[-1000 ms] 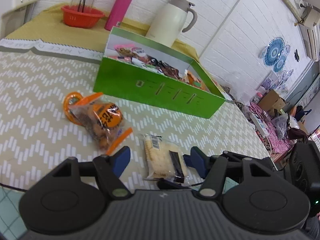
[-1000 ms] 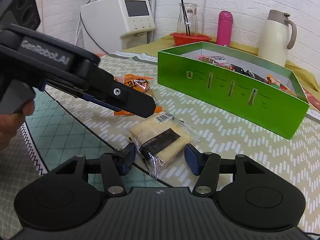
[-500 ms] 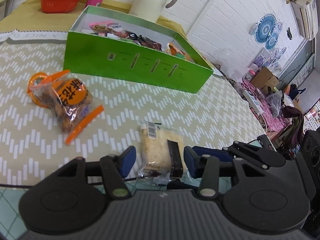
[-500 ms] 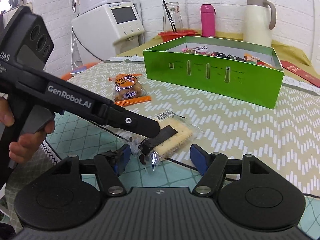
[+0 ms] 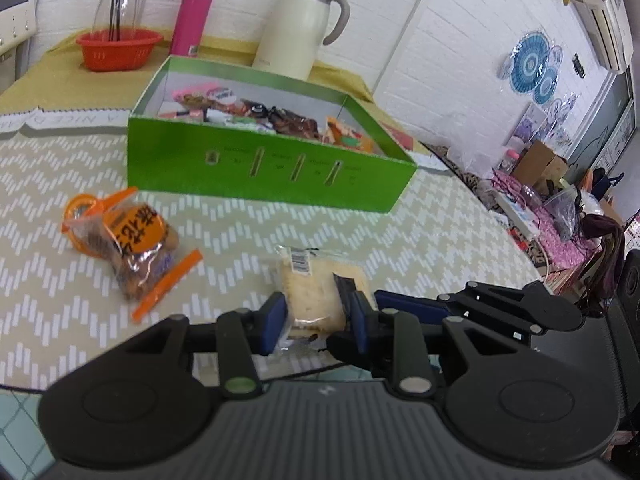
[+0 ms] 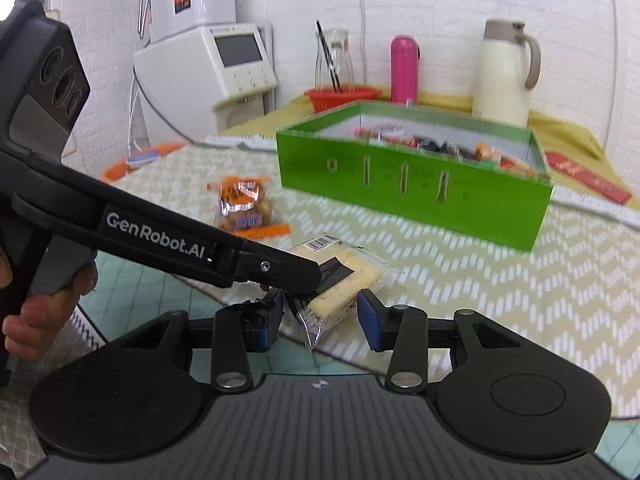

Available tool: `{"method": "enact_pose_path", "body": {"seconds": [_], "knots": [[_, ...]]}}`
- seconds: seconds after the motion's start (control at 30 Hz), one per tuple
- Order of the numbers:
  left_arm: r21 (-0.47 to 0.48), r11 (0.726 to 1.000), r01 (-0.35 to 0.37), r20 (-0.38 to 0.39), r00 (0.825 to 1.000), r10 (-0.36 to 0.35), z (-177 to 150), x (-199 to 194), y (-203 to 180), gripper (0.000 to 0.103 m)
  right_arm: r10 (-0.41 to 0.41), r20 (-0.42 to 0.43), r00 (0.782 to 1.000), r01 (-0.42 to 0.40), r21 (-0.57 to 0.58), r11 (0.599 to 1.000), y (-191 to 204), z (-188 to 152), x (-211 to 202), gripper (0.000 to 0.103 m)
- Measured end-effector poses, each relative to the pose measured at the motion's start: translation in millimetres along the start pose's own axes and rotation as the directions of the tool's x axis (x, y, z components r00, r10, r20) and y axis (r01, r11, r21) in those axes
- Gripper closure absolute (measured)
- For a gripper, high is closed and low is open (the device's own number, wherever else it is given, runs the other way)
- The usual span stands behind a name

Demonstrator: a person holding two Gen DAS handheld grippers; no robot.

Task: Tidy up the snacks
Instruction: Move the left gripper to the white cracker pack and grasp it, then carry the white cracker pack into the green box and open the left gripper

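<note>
A clear-wrapped pale cracker packet (image 5: 312, 296) with a black label lies near the table's front edge. My left gripper (image 5: 316, 322) is shut on its near end, blue pads pressing both sides. The packet also shows in the right wrist view (image 6: 344, 280), with the left gripper's finger over it. My right gripper (image 6: 322, 320) is open, its pads straddling the packet's near corner without touching. An orange snack bag (image 5: 132, 240) lies to the left. The green box (image 5: 264, 168) behind holds several snacks.
Behind the box stand a cream thermos jug (image 5: 304, 28), a pink bottle (image 5: 192, 16) and a red bowl (image 5: 118, 48) with a glass jar. A white appliance (image 6: 208, 76) stands at the far left.
My left gripper has closed on the cracker packet and raised its near end. The right gripper stays open beside it, and both views have shifted.
</note>
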State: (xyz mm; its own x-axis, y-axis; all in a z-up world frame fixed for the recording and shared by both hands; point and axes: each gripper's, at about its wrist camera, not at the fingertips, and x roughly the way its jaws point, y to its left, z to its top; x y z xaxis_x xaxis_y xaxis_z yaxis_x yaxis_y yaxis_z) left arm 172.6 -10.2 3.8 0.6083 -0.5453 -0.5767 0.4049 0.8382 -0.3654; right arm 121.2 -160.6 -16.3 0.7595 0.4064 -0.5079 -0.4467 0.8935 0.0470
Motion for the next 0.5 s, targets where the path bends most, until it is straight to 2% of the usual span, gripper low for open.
{"method": "enact_pose_path", "body": {"seconds": [0.27, 0.5], "knots": [[0.016, 1.0, 0.026, 0.119, 0.993, -0.028, 51, -14, -11, 0.076, -0.024, 0.138, 0.99, 0.027, -0.02, 0.999, -13, 43, -10, 0.031], [-0.005, 0.999, 0.053, 0.15, 0.987, -0.052, 92, 8, -8, 0.076, -0.056, 0.189, 0.98, 0.056, 0.003, 0.998, -35, 71, 6, 0.031]]}}
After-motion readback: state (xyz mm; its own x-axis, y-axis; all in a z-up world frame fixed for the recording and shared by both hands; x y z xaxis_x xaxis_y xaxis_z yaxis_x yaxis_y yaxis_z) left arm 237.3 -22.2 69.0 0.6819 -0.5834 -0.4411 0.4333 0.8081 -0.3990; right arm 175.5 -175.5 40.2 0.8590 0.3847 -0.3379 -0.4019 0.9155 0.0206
